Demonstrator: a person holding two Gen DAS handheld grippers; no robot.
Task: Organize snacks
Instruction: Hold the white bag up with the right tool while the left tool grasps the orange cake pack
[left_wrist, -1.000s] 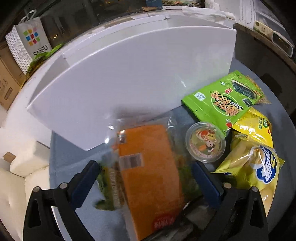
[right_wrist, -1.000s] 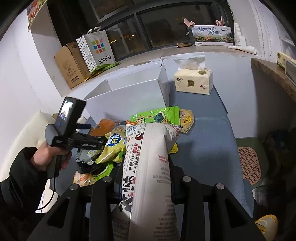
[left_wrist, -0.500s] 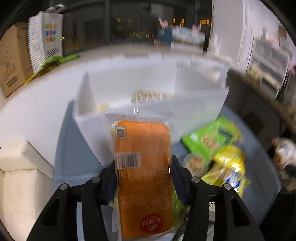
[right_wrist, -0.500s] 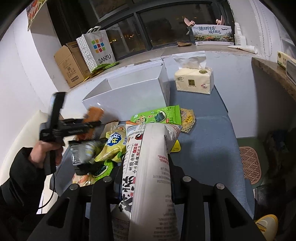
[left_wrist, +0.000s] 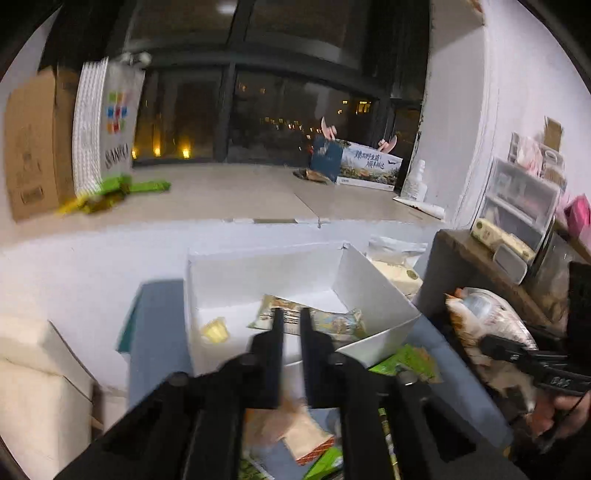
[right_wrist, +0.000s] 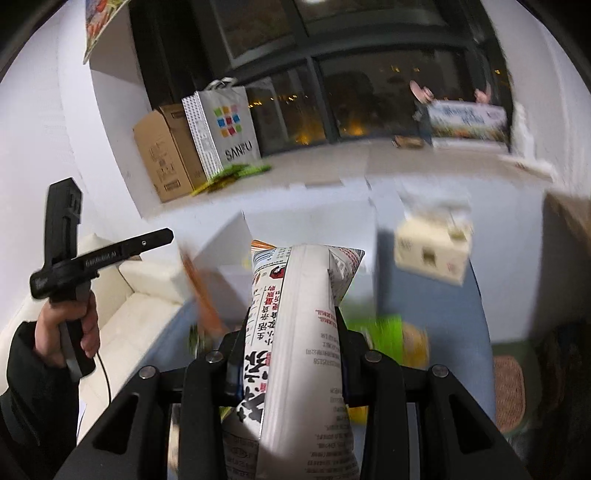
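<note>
Above the open white cardboard box (left_wrist: 373, 295), the left gripper (left_wrist: 291, 321) shows jaws nearly closed on nothing; a green-and-yellow snack packet (left_wrist: 325, 321) lies inside. In the right wrist view, the right gripper (right_wrist: 291, 328) clamps a white printed snack bag (right_wrist: 299, 332) upright.

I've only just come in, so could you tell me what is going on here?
A person is sorting snacks into a white box with two handheld grippers. The right gripper is clamped on a large white snack bag. The left gripper hangs above the box, fingers nearly together and holding nothing. A few snacks already lie inside.
</note>
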